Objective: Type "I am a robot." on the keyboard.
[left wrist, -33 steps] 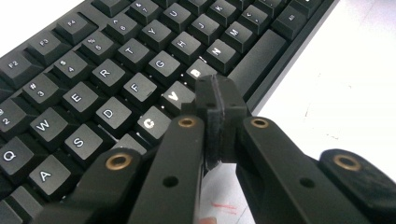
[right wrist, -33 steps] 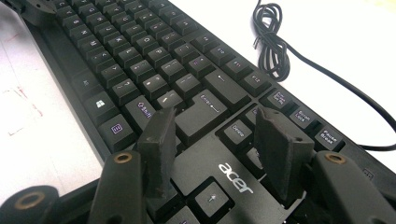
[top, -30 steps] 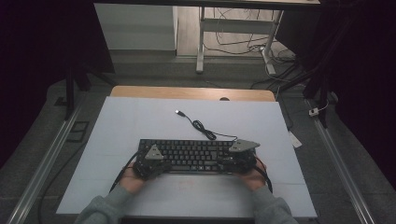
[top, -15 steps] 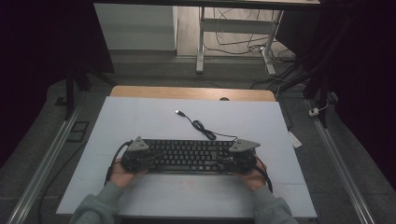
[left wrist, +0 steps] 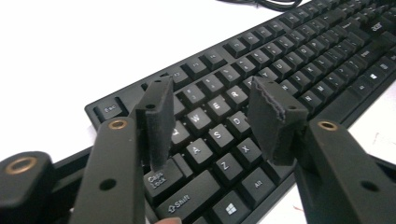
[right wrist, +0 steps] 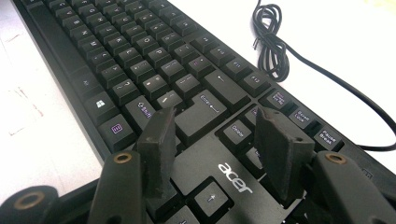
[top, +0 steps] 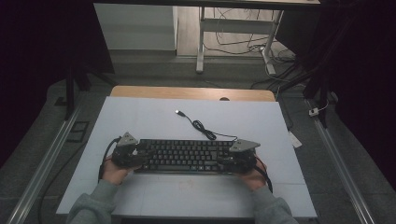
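Here a black keyboard (top: pixel 184 156) lay lengthwise on a white table (top: pixel 154 116), near the person's edge. The left gripper (top: pixel 134 155) sat at the keyboard's left end and the right gripper (top: pixel 235 161) at its right end, each held by a hand in a grey sleeve (top: pixel 93 207).

In the left gripper view, the jaws stood apart over the A, S and Z keys, closed on nothing. In the right gripper view, the jaws were likewise spread above the Enter and Delete keys (an "acer" logo showed between them). The keyboard's cable (top: pixel 201 127) ran in a loose coil across the table behind it, ending in a USB plug (top: pixel 178 112).
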The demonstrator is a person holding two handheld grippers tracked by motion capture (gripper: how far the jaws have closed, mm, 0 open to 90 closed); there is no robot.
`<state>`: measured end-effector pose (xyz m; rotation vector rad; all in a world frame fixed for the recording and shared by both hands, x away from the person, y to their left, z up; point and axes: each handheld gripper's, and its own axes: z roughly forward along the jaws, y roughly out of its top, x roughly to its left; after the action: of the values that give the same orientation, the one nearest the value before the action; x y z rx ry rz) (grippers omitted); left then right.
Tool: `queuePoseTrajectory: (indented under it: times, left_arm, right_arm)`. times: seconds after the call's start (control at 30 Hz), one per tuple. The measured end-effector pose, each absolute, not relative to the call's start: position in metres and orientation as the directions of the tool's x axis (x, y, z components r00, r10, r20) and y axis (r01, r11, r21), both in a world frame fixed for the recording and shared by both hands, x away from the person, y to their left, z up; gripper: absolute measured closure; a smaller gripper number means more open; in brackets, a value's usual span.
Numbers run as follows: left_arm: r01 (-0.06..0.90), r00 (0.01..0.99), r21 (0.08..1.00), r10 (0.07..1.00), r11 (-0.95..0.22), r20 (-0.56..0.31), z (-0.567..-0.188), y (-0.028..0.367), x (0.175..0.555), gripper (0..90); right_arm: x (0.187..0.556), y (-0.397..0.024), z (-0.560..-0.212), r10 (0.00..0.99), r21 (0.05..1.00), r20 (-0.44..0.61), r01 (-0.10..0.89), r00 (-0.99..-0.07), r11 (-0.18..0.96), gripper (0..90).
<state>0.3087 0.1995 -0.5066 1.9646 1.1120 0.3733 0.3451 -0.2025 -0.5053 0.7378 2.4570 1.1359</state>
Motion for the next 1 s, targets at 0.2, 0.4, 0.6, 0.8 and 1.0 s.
queuePoseTrajectory:
  times: [0.2, 0.4, 0.6, 0.8, 1.0]
  left_arm:
    - [0.571, 0.557, 0.777, 0.820, -0.264, -0.130, -0.5066, 0.2012, 0.3089, 46.5]
    - [0.572, 0.553, 0.776, 0.824, -0.266, -0.125, -0.5068, 0.2020, 0.3094, 45.0]
    - [0.573, 0.556, 0.773, 0.822, -0.271, -0.124, -0.5071, 0.2013, 0.3095, 44.2]
    - [0.572, 0.559, 0.772, 0.820, -0.276, -0.121, -0.5073, 0.2009, 0.3099, 43.5]
    - [0.572, 0.562, 0.770, 0.819, -0.284, -0.115, -0.5076, 0.1993, 0.3112, 43.0]
  right_arm:
    - [0.3450, -0.2025, -0.5051, 0.582, 0.775, -0.085, 0.313, -0.809, 0.548, 48.5]
    - [0.3450, -0.2025, -0.5050, 0.582, 0.776, -0.086, 0.312, -0.809, 0.548, 48.5]
    - [0.3450, -0.2026, -0.5049, 0.583, 0.776, -0.086, 0.313, -0.808, 0.548, 48.5]
    - [0.3451, -0.2027, -0.5050, 0.584, 0.776, -0.085, 0.314, -0.807, 0.547, 48.5]
    - [0.3452, -0.2026, -0.5052, 0.584, 0.776, -0.084, 0.315, -0.807, 0.547, 48.5]
